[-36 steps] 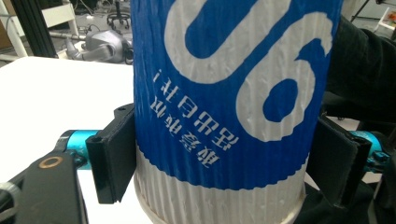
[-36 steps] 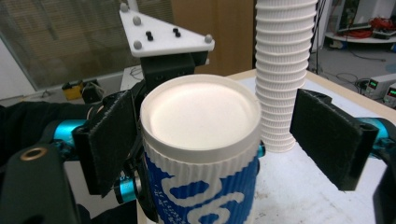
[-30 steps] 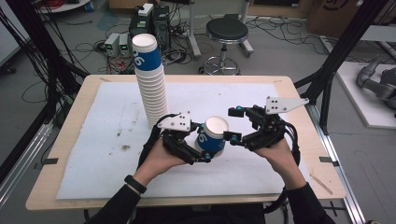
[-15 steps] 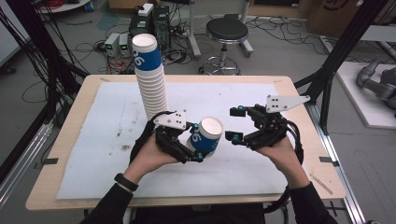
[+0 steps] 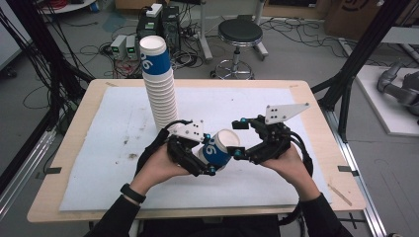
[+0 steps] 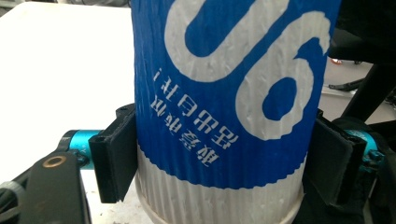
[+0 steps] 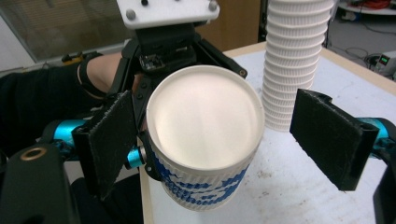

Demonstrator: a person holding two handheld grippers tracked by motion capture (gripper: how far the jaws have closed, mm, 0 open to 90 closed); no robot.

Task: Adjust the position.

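Cup (image 5: 221,149) sits clamped in my left claw (image 5: 205,157), lifted off the counter (image 5: 306,98) in front of the tall cup stack (image 5: 159,94) and tipped so its open mouth faces my right claw (image 5: 238,139); in the left gripper view the two black pads press the blue ribbed wall from both sides, low on the body near its base (image 6: 219,140); I judge that grip is chosen to leave the rim free for the other hand. My right claw stands apart, its pads (image 7: 334,140) on either side of the white rim (image 7: 205,116) with clear gaps, so it holds nothing yet; I read this as a handover or a two-handed turn being lined up, not finished. The stack rises just behind the left claw, close enough that a careless swing could knock it; it is the one real obstacle. A white sheet (image 5: 99,143) covers the counter, with a few dark specks left of the stack; beyond the far edge, a round stool (image 5: 239,34) and tangled cables (image 5: 89,49) lie on the floor, well clear of the work.
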